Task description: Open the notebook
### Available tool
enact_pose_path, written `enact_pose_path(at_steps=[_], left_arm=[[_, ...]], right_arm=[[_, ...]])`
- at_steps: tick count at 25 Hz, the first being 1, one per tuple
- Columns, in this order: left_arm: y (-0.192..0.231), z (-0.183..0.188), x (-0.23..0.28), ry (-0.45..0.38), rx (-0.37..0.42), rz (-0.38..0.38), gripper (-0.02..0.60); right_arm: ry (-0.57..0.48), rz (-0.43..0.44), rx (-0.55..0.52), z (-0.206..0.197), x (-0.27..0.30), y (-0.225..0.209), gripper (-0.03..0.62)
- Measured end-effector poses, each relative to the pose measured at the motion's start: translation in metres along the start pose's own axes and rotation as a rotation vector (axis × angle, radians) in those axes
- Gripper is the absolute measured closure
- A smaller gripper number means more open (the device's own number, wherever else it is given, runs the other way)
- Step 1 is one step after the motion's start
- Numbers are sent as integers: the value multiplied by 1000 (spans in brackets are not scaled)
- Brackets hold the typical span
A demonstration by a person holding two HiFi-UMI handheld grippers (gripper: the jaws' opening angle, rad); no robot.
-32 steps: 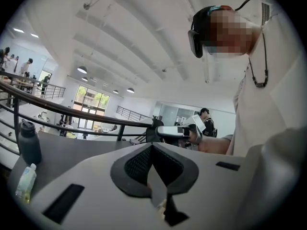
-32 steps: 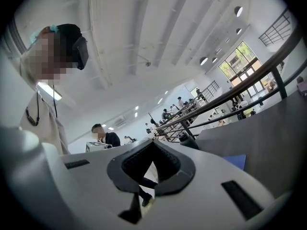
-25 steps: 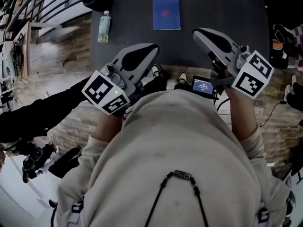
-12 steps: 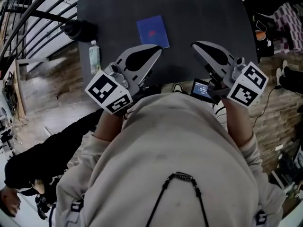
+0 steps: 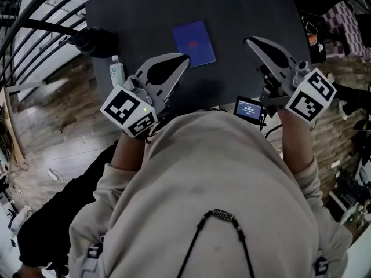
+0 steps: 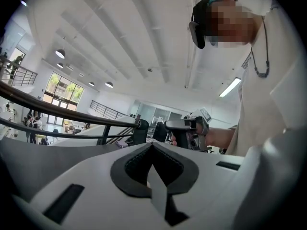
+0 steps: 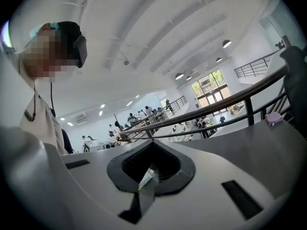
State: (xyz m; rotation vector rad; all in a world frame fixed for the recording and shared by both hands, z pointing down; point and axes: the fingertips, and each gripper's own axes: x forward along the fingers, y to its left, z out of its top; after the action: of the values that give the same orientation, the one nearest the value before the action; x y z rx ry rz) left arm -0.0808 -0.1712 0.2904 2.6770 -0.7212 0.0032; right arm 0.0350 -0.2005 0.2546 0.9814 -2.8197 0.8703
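Left tool [image 5: 186,58]: jaws together, nothing between them. Right tool [image 5: 248,40]: jaws together, empty. The blue notebook [image 5: 194,43] lies closed and flat on the dark desk [image 5: 243,10], just ahead of the left tool's tip without touching it, and to the left of the right tool. Neither gripper view shows the notebook. A bottle [image 5: 117,70] sits left of the left tool; its lower end is hard to make out.
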Motion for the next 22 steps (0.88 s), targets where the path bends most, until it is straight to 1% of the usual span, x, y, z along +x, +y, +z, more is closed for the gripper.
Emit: enact_pose_path(at_steps=[6, 12, 15, 19, 22], left_arm=[[17, -10, -13, 24, -21, -28, 580], [17, -19, -10, 58, 3, -40, 580], [25, -19, -6, 63, 3, -11, 580], [37, -15, 2, 67, 9, 44, 580], [47, -17, 0, 81, -5, 70, 580]], right_arm=[[2, -49, 19, -2, 20, 3, 579], [5, -83, 51, -11, 18, -12, 579], [5, -79, 56, -4, 24, -24, 579], [17, -37, 42, 7, 39, -39, 579], [35, -5, 39, 9, 61, -45, 577]])
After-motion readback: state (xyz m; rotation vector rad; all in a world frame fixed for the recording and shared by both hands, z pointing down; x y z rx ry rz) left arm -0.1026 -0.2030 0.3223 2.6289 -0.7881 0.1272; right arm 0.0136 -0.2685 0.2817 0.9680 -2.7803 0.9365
